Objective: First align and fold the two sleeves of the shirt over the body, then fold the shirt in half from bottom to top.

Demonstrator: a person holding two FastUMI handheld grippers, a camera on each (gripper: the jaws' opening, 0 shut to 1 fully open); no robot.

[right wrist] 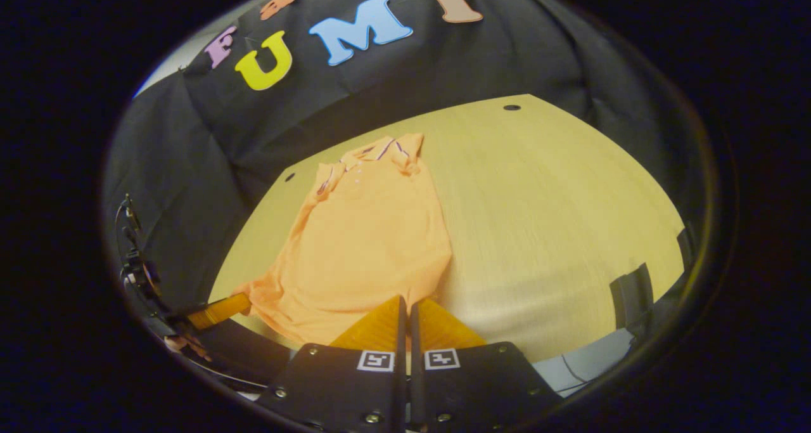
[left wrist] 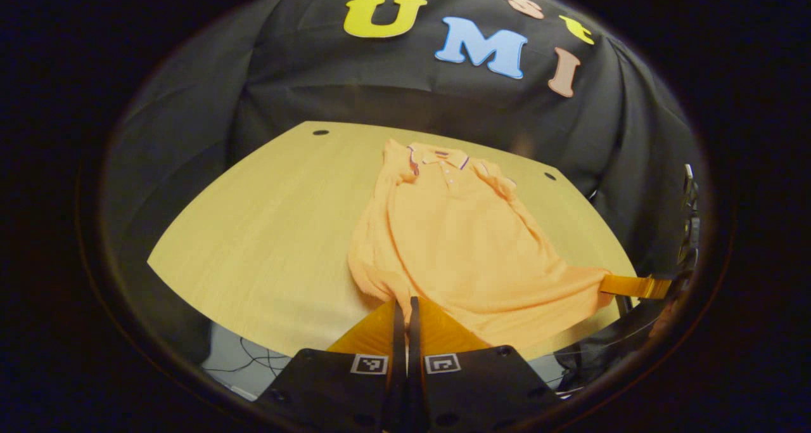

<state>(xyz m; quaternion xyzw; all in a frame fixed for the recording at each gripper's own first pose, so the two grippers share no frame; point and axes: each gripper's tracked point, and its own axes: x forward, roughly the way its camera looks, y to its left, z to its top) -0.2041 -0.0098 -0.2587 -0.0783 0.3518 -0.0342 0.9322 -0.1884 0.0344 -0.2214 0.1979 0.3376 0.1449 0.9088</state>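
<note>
Black left gripper (left wrist: 405,301) and right gripper (right wrist: 405,298) bodies — square coded markers, small screws.

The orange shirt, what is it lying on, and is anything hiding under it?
The orange shirt lies on a light wooden table. Bare wood shows all around it. Whatever is beneath the cloth is covered, so I cannot tell whether anything hides there.

No readable text, brand or number stands on the shirt (left wrist: 456,243) or the table (left wrist: 266,243). Two square black-and-white coded markers (left wrist: 405,364) sit on the gripper body at the bottom centre of each view; they carry patterns, not letters.
</note>
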